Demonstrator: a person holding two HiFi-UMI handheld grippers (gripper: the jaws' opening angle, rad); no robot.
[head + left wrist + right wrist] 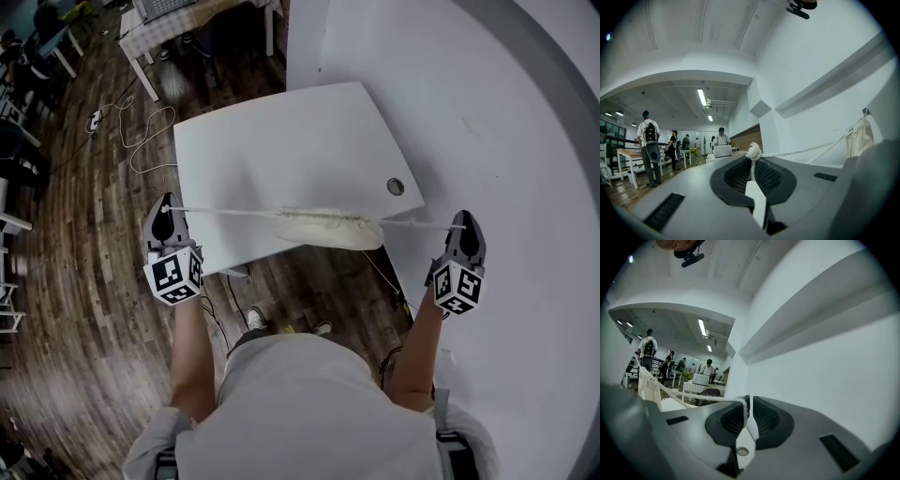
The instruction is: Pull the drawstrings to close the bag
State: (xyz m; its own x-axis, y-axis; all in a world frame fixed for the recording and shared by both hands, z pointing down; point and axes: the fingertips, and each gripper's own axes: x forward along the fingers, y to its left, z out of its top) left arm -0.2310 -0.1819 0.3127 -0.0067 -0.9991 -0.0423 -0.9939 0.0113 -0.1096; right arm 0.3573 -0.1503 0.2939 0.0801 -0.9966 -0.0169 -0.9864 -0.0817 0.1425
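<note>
Cream cloth drawstring bag strung between two grippers
Left gripper clamps one white braided cord by its end. The bag, soft and light, hangs over the white table, and the right gripper pinches the other cord — likely best held near the ends.

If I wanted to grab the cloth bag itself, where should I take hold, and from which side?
Probably the bunched mouth of the bag, from the person's side, jaws across the gathers: it's cinched into a narrow ridge along the taut drawstrings, while the body below sags loose.
</note>
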